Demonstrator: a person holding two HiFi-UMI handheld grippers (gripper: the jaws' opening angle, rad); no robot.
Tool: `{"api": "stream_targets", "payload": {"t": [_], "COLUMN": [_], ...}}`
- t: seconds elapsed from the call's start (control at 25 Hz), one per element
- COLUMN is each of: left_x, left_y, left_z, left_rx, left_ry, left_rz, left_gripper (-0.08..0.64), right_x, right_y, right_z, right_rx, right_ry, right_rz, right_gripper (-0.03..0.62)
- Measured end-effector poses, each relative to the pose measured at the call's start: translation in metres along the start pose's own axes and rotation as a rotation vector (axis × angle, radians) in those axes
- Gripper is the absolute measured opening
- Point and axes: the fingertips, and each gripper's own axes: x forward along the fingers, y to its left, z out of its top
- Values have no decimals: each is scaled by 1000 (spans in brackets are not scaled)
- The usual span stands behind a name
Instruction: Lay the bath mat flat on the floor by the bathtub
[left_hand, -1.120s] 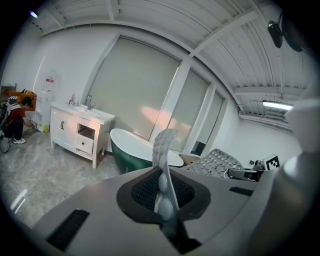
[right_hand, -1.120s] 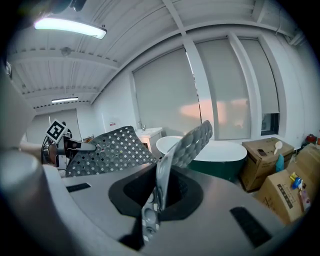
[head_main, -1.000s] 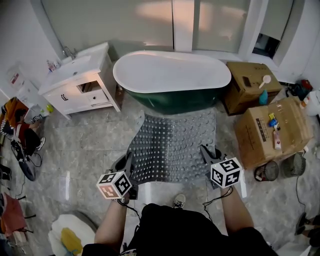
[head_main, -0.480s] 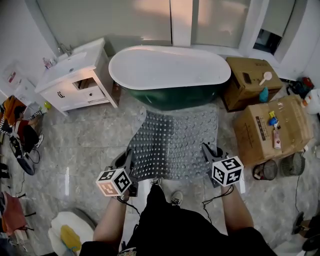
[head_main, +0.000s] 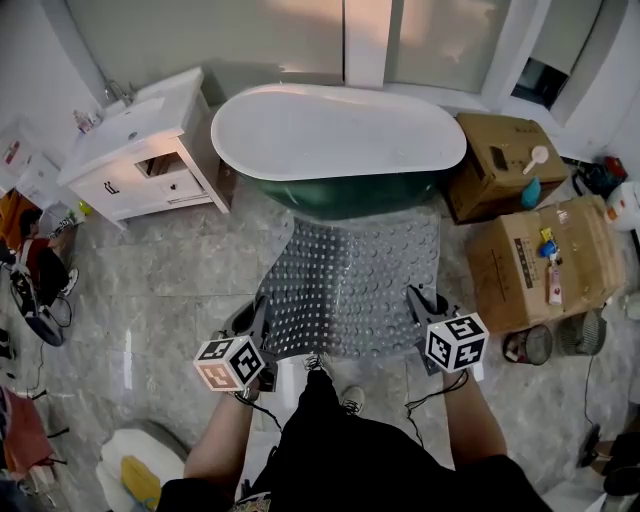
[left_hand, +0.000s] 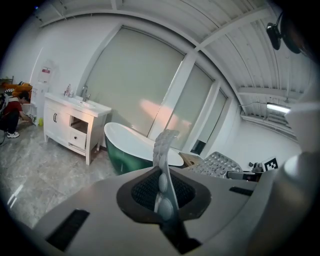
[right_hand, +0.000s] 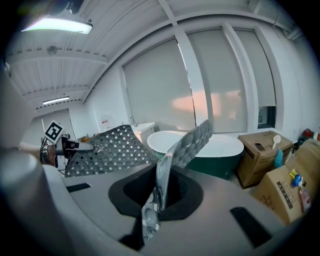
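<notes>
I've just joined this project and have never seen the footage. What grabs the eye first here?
The white bathtub with its green outside stands top centre in the head view. In front of it spreads the grey bumpy bath mat, its near corners clamped in the left gripper and right gripper.

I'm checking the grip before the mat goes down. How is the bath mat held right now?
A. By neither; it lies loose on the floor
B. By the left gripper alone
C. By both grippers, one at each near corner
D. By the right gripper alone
C: the left gripper and the right gripper each have their jaws shut on an edge of the bath mat.
</notes>
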Motion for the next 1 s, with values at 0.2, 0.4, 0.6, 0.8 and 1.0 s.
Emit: {"api": "stream_targets", "payload": {"t": [0.2, 0.4, 0.6, 0.8, 1.0], "left_x": [33, 65, 89, 108, 124], "left_y": [29, 56, 89, 123, 154], "left_z": [19, 38, 54, 67, 73], "left_rx": [-14, -14, -25, -32, -42], "left_ry": [2, -6, -2, -2, -8], "left_rz": [-2, 0, 11, 21, 33], "left_gripper": [31, 31, 29, 31, 31], "right_x": [42, 86, 131, 173, 205], "right_y": [-7, -16, -16, -11, -10], "right_z": [13, 23, 32, 38, 37], "right_rx": [4, 12, 21, 24, 23], "right_ry": [23, 42, 64, 83, 97], "right_rz": [-11, -21, -26, -26, -32], "right_gripper": [32, 32, 32, 32, 32]}}
